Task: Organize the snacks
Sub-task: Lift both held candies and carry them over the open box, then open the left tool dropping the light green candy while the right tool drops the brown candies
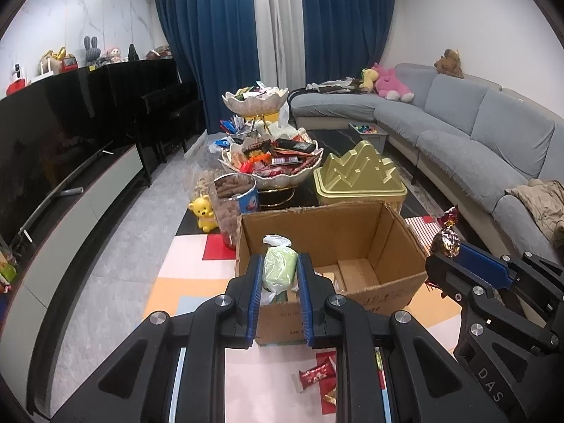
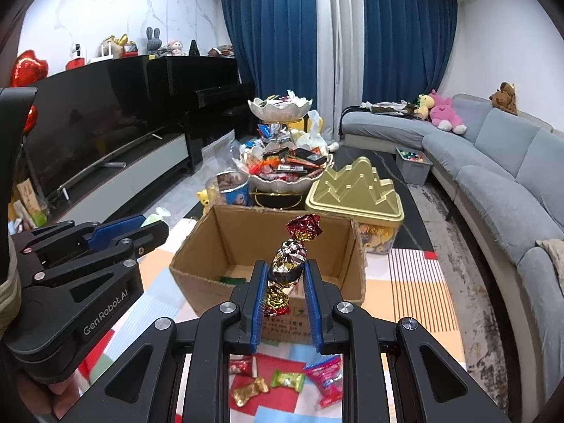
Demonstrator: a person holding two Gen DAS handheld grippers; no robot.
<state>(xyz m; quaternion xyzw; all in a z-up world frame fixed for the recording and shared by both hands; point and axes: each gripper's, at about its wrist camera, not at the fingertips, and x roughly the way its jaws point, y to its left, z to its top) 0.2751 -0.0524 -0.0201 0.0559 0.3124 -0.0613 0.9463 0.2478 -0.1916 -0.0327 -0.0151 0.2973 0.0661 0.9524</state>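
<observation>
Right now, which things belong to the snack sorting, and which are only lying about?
Belong:
green snack in left gripper
foil candy in right gripper
cardboard box
loose candies

Lying about:
pink plush
gold lid
sofa

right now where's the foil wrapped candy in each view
Left wrist view: foil-wrapped candy at the far right, clamped in the right claw, beside the cardboard box.
Right wrist view: low centre, candy between its own claw's pads, in front of the box.
Shared landmark: gold mountain-shaped lid behind the box.
</observation>
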